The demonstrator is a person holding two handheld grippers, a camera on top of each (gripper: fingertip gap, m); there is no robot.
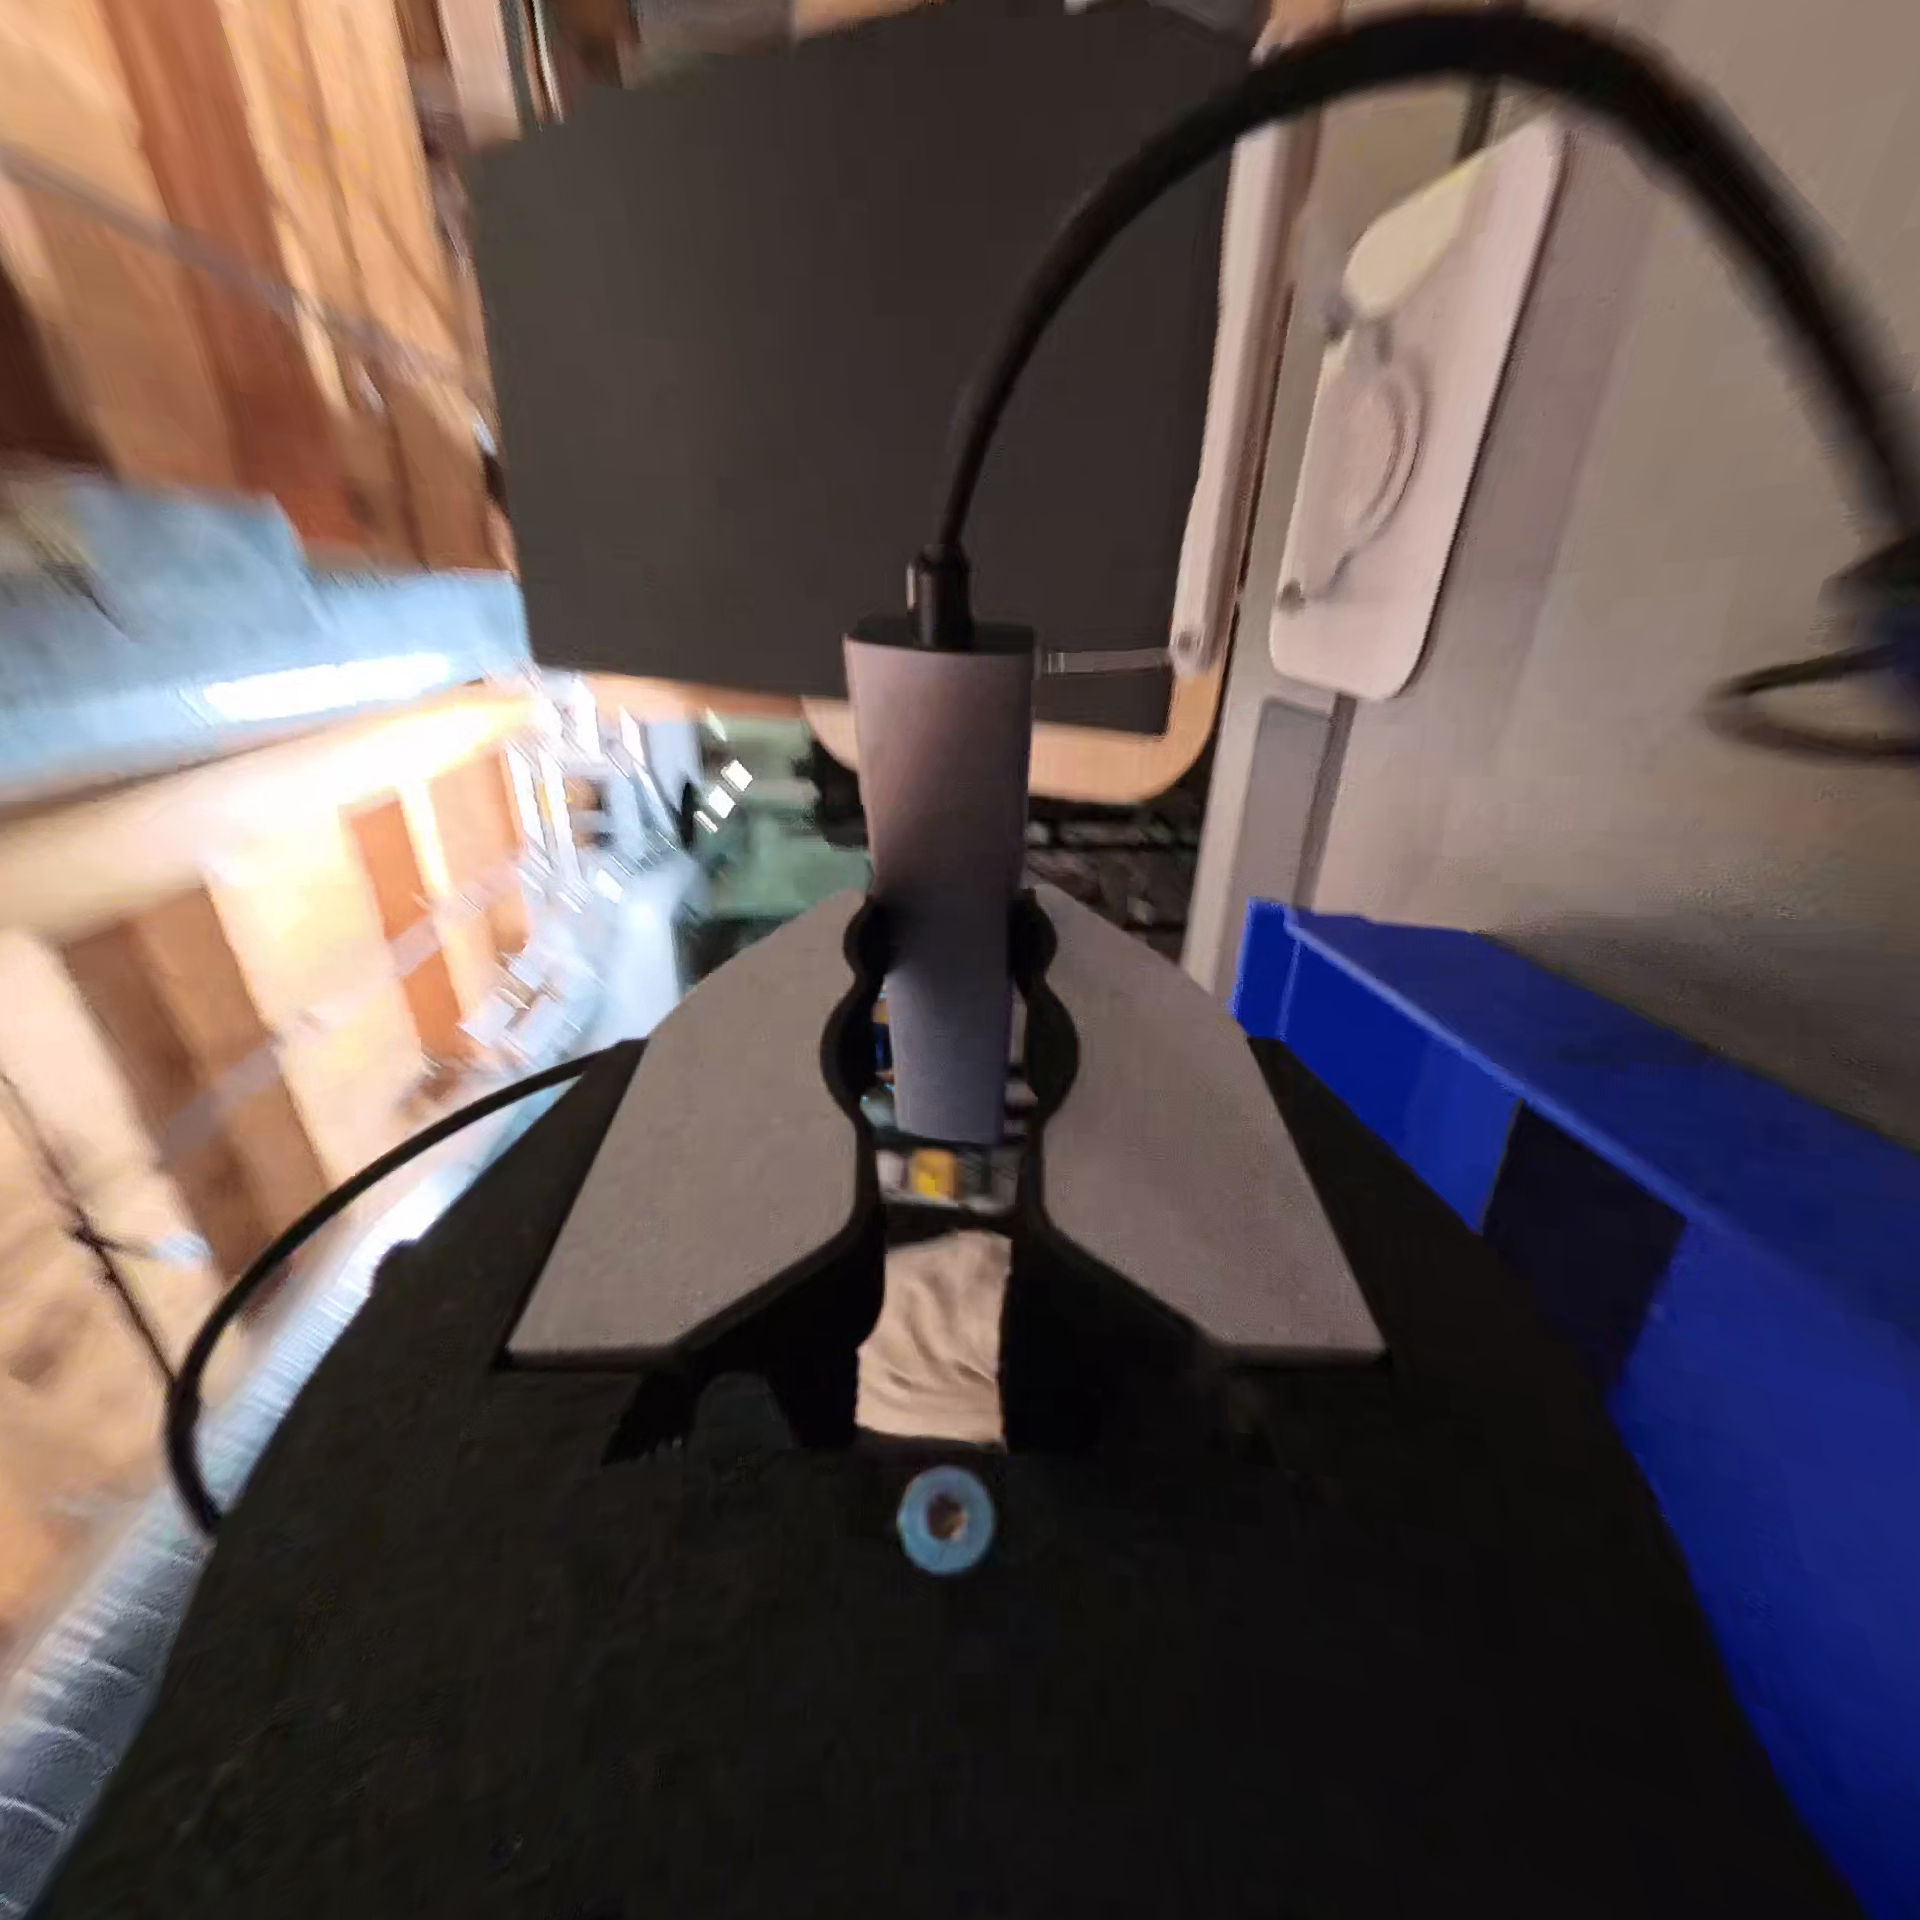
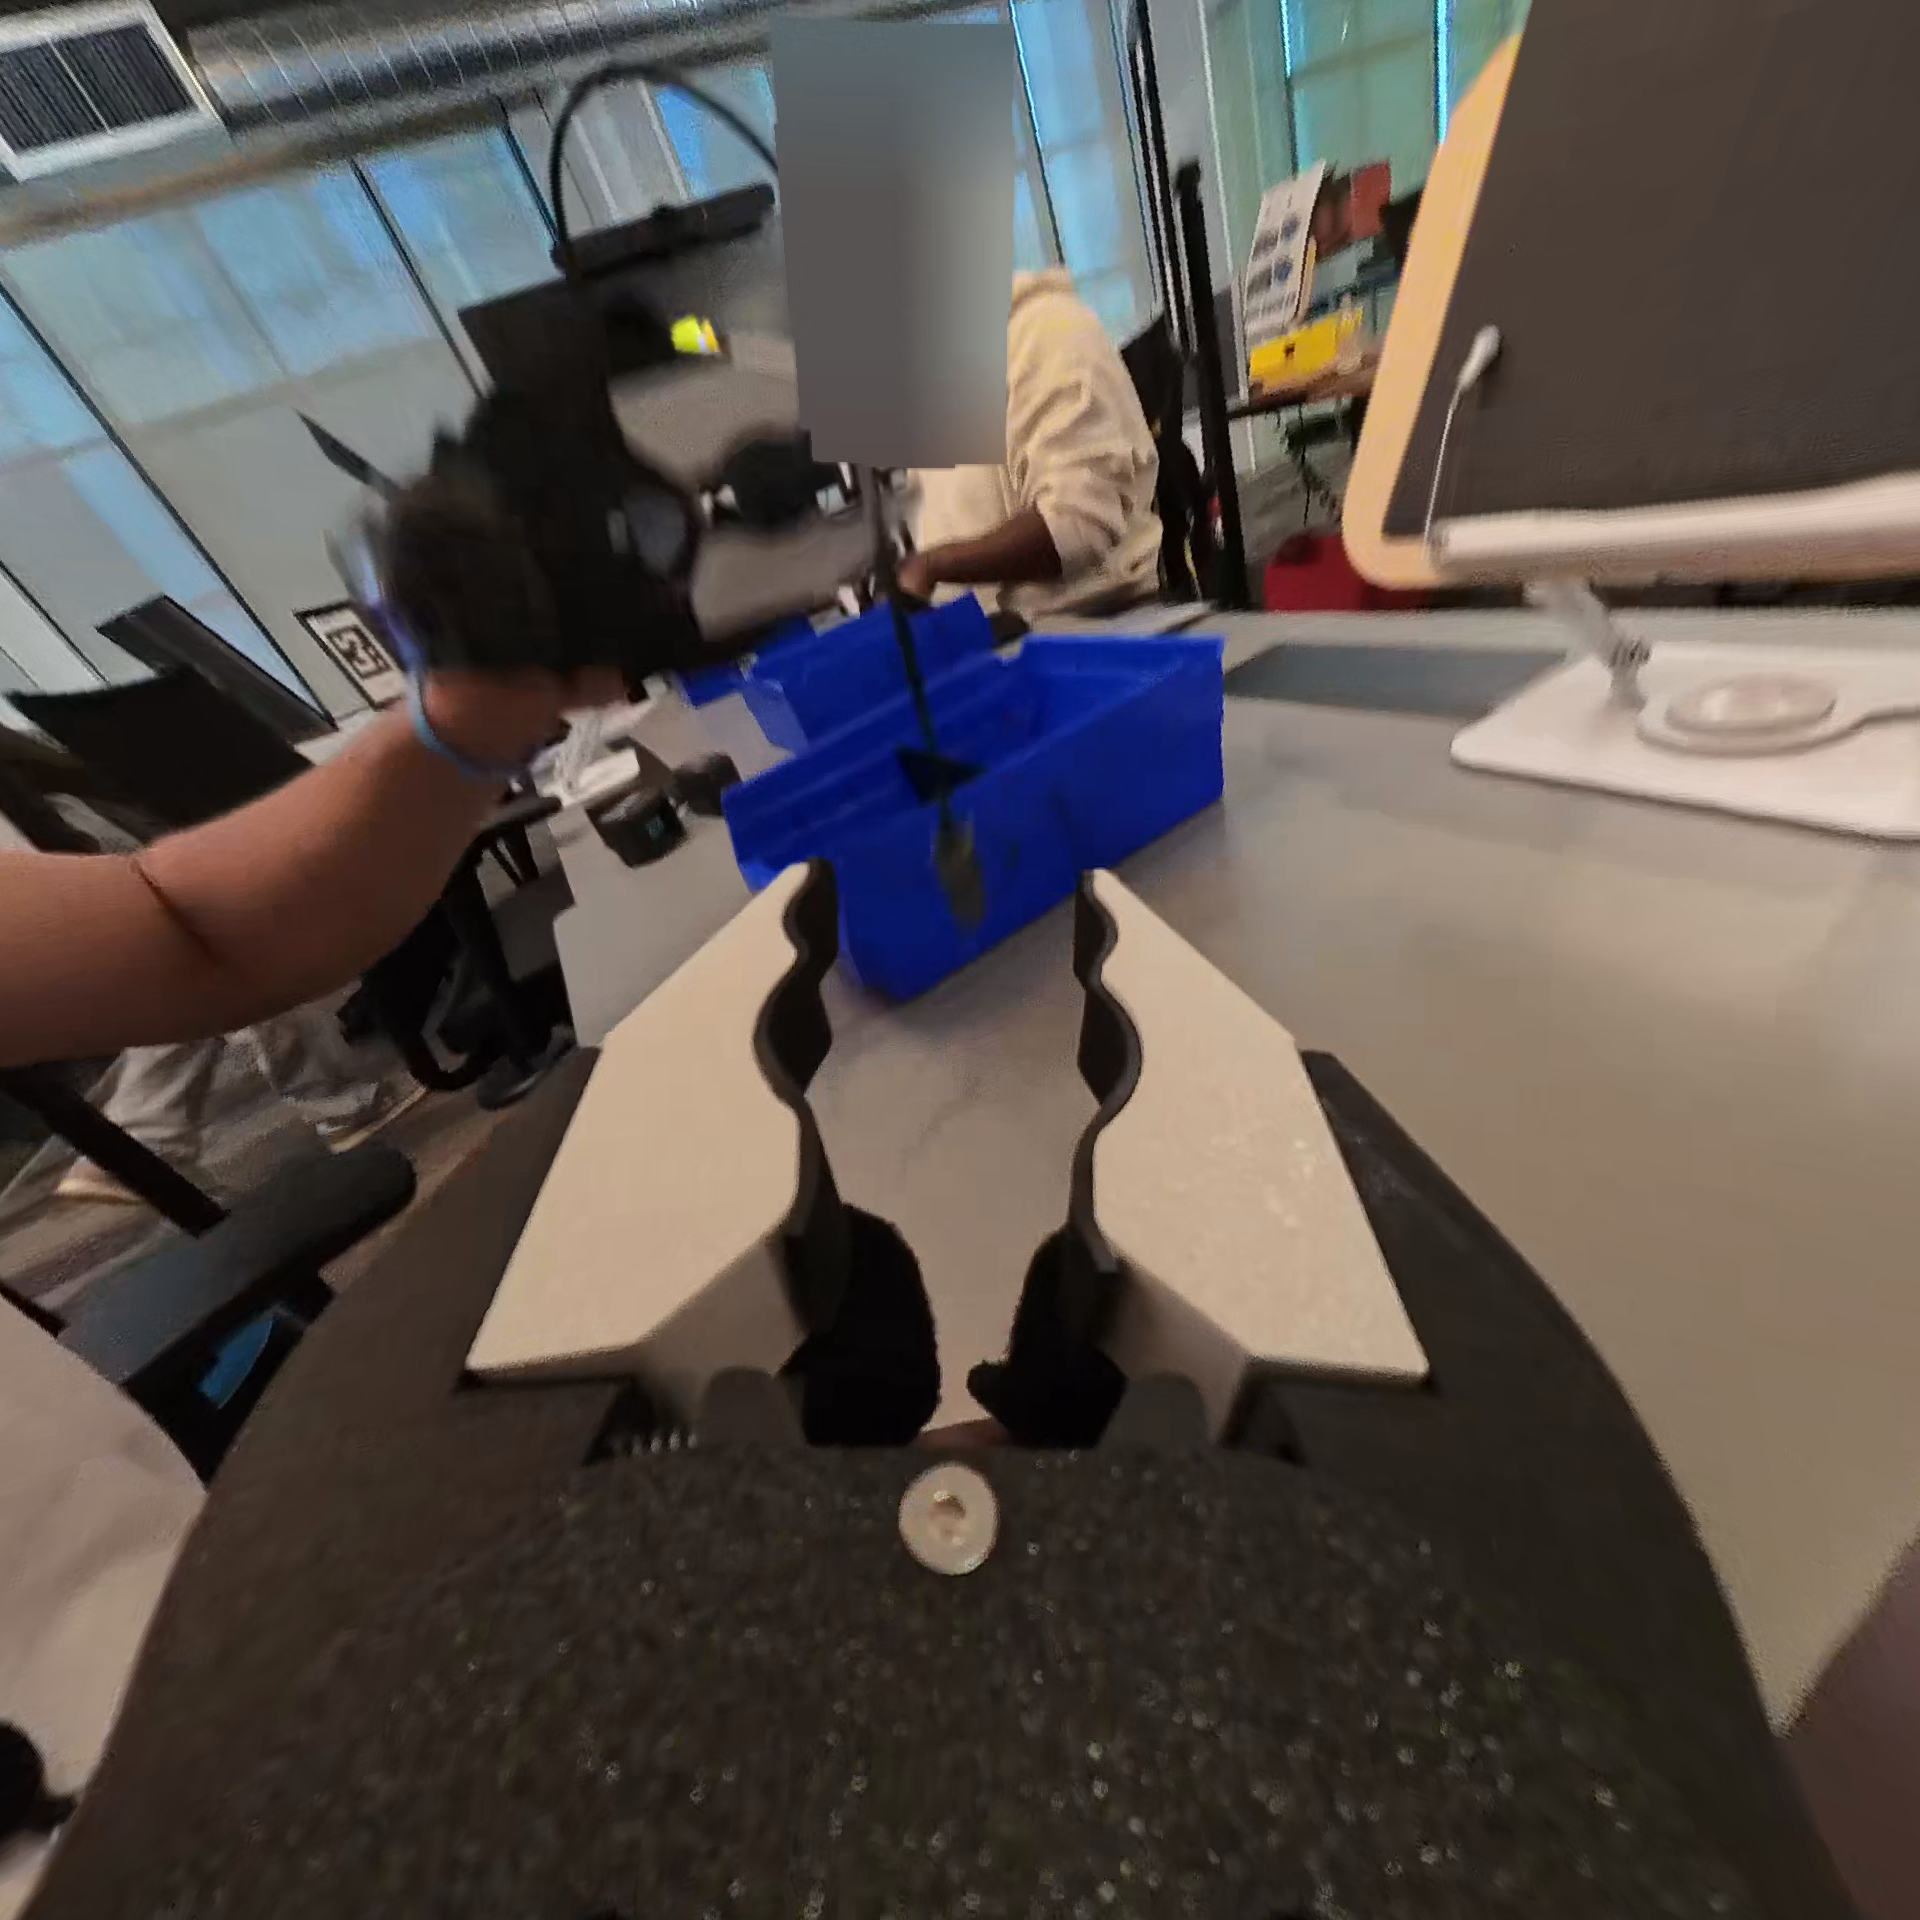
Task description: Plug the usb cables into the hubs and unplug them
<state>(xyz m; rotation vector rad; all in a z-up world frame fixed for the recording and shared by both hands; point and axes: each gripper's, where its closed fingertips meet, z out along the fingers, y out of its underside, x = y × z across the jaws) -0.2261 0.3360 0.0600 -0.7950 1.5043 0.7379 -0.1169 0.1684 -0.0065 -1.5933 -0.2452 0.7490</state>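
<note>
Two blue bins sit on the grey table, one right behind the other. Near the bins, to the right, stands a white stand that holds up a dark screen. Behind the bins a person in a pale top is at another desk. The right gripper hangs just in front of the bins with its jaws wide apart and nothing between them. The left gripper is lifted above the bins, squeezing a long grey adapter. A black cable curls from its top.
</note>
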